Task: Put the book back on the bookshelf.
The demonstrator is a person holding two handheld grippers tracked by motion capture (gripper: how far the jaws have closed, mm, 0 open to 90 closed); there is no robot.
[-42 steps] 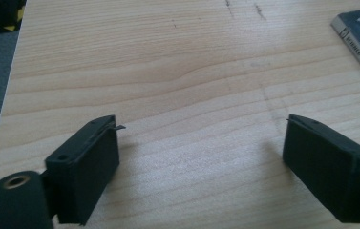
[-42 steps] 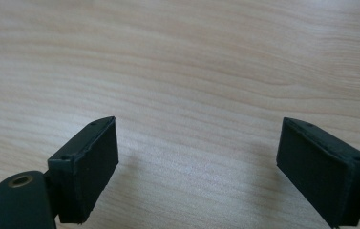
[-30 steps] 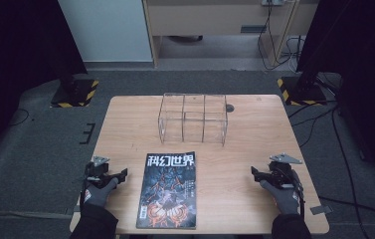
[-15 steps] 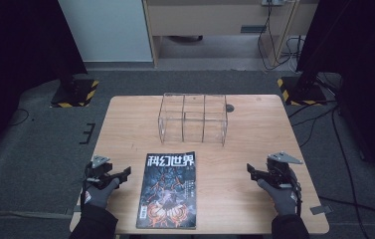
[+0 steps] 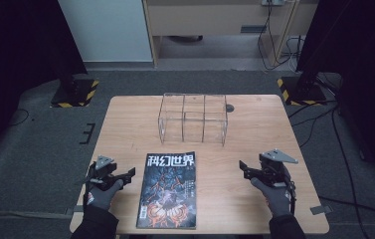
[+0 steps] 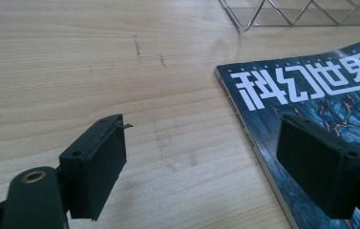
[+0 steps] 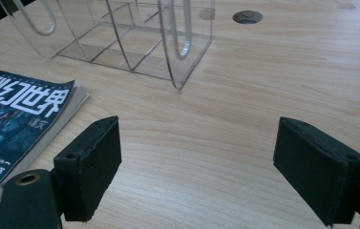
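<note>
Fingers [image 6: 96, 167] of the left gripper [image 5: 120, 175] wide open, empty; right gripper [image 5: 244, 169] likewise. Magazine [image 5: 167, 189] flat on counter [image 5: 254, 129] between them. Slide under its edge, pinch spine squarely.

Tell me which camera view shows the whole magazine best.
The high view: the magazine lies flat, its full cover visible between the left gripper and right gripper. The left gripper view catches only its top corner and title, partly behind a jaw. The right gripper view shows one edge.
</note>
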